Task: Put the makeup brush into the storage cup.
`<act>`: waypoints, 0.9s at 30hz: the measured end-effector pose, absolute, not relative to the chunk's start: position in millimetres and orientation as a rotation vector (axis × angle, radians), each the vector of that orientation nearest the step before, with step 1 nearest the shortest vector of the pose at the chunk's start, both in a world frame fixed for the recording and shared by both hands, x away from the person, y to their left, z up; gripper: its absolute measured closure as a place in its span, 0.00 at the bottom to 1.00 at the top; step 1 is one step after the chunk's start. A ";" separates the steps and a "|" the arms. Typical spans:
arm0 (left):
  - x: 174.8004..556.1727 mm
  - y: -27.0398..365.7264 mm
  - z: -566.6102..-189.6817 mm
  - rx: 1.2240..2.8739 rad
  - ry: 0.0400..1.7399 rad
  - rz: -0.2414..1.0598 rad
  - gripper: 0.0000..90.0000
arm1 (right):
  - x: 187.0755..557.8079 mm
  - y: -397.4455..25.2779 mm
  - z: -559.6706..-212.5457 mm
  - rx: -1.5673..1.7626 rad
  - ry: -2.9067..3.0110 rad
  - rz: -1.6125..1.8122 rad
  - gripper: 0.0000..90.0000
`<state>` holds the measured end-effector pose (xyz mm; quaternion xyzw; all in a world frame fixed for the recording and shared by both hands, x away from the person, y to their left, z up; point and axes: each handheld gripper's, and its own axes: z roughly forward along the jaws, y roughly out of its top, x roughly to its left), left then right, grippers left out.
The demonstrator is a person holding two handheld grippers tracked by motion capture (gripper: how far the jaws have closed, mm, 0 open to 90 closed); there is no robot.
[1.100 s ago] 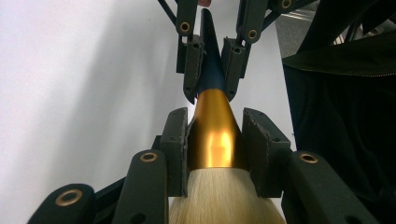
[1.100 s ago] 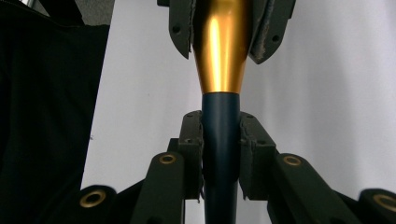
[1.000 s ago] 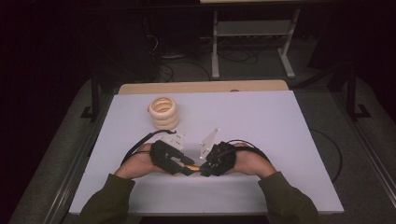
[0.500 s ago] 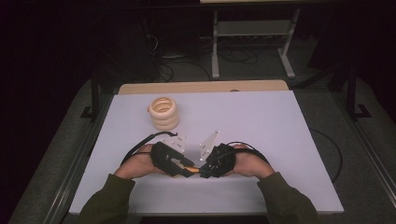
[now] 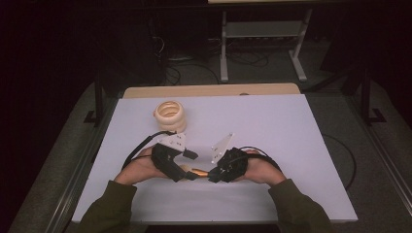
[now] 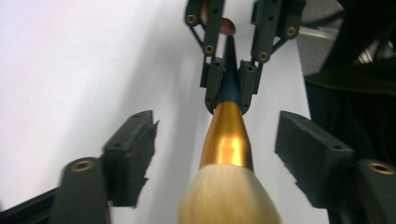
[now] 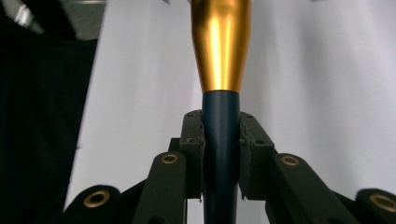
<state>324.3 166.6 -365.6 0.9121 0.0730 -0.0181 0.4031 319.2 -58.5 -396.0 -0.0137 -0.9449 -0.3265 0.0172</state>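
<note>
Brush [image 6: 227,140]: dark handle clamped in right gripper [image 5: 214,174]. Left gripper [image 5: 187,173]: jaws apart, flanking bristles. Stacked rings [image 5: 170,115]: 11 o'clock on table [image 5: 272,121].

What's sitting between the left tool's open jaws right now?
The brush: its pale bristles and gold ferrule lie between the left tool's open jaws, touching neither, in the left gripper view. The right tool clamps its dark handle.

White table [image 5: 272,121], stack of cream rings [image 5: 170,114] near its far left edge
</note>
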 end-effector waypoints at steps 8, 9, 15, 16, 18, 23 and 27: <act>331.4 187.5 -358.1 2.230 0.358 0.055 0.20 | 325.5 -75.5 -390.7 -0.161 -2.941 -1.141 0.82; 331.3 189.8 -358.2 2.220 0.376 0.067 0.19 | 327.0 -77.9 -390.3 -0.181 -2.927 -1.149 0.82; 333.6 198.9 -360.0 2.166 0.487 0.124 0.15 | 334.3 -93.6 -390.5 -0.348 -2.909 -1.239 0.82; 333.7 200.2 -360.5 2.155 0.510 0.128 0.15 | 335.6 -96.6 -390.1 -0.382 -2.902 -1.262 0.82; 333.8 202.3 -362.3 2.133 0.548 0.135 0.14 | 337.7 -101.9 -389.3 -0.431 -2.889 -1.303 0.82; 331.2 202.2 -366.8 2.107 0.617 0.159 0.13 | 337.7 -108.2 -384.0 -0.511 -2.872 -1.369 0.82; 325.9 198.1 -369.5 2.064 0.662 0.149 0.14 | 337.4 -110.3 -381.0 -0.575 -2.859 -1.420 0.82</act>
